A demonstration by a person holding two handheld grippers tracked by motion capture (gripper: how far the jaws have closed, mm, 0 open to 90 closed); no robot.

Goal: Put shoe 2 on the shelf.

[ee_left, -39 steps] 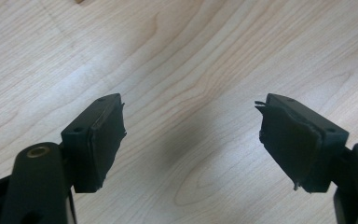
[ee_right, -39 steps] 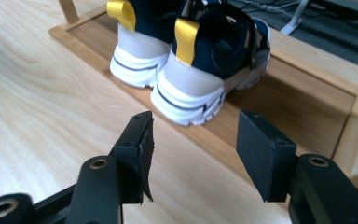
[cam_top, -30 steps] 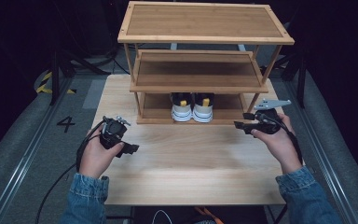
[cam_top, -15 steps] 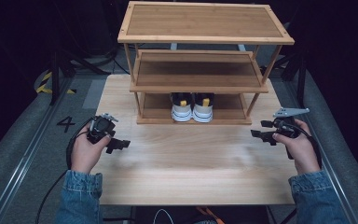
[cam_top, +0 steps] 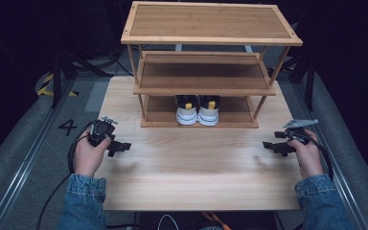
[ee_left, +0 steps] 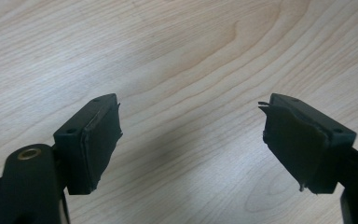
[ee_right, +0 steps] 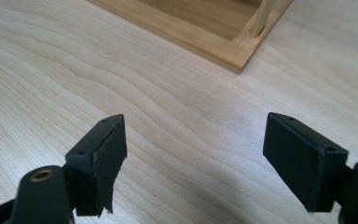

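Black claw (ee_left: 191, 140), pale wood-grain table (cam_top: 196, 167), white-and-yellow sneakers (cam_top: 197, 111).

The left gripper (cam_top: 116, 147) rests low near the table's left edge, its 2 jaws spread wide with nothing between them. The right gripper (cam_top: 274, 146), near the right edge, has just been opening its jaws, which stand wide and empty.

The only legible mark I read is a black numeral "4" (cam_top: 67, 127) on the grey floor (cam_top: 24, 143) left of the table (cam_top: 196, 167).
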